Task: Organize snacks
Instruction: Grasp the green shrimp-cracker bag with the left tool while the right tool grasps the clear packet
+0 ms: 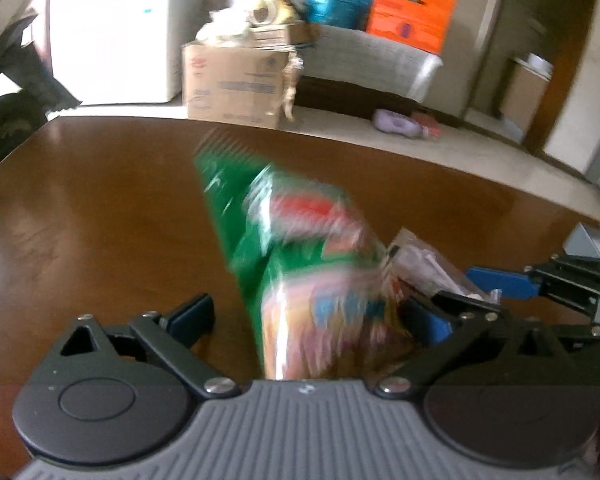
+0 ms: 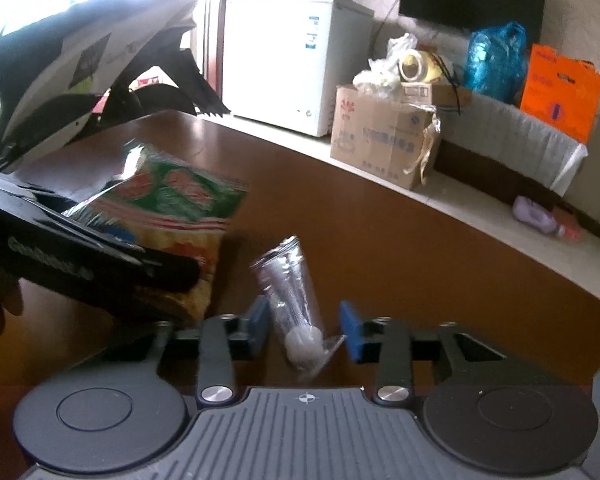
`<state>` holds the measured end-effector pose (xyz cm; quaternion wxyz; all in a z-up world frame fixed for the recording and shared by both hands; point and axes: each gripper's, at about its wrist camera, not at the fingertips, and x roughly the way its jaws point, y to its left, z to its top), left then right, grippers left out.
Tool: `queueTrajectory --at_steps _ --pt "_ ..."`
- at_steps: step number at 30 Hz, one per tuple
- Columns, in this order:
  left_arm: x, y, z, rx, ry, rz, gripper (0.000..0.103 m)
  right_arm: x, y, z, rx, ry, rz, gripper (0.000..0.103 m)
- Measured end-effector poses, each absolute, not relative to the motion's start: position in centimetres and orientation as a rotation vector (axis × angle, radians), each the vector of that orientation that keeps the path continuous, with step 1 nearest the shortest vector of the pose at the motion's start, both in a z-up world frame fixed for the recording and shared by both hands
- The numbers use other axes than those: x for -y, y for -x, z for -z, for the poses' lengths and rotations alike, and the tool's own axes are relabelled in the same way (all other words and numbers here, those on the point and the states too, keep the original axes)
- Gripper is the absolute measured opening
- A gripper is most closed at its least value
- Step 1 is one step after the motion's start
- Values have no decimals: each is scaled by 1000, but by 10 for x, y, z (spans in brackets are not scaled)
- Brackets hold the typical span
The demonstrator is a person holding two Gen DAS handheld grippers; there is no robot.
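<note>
The left tool (image 1: 308, 316) stands spread around the chip bag (image 1: 300, 264), a light, crinkly, slippery thing near the worktop (image 1: 100, 208) middle; take its sealed edge. The right tool (image 2: 304, 328) brackets a small clear packet (image 2: 296, 304), pads apparently not pressing.

a crinkled green and yellow foil snack bag (image 2: 172, 208) lies beside a small clear plastic packet (image 2: 296, 312) on the brown table.

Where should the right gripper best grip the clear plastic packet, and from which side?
Probably at its near, lower end, where the white round contents bulk out the clear plastic packet. Come along its length from that end, right gripper fingers either side.
</note>
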<state>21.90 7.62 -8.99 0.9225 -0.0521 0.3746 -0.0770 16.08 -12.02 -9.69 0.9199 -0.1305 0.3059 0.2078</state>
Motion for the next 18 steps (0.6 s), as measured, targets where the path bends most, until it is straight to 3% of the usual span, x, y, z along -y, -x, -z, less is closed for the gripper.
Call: queueTrajectory --at_steps 4,7,8,12,18 --pt "-50 -207 93 -755 10 185 88 129 -136 94 -656 252 -378 33" --pt "-27 -195 96 -723 -67 200 69 137 -114 93 -680 247 -337 32" --pt "-19 -189 97 -708 -85 205 55 139 -106 92 -690 245 -324 31" --pt "3 -166 97 -697 -110 233 33 147 -78 89 -742 240 -270 26" --pt "26 -136 97 -685 -130 221 23 166 -35 84 -781 197 -214 24"
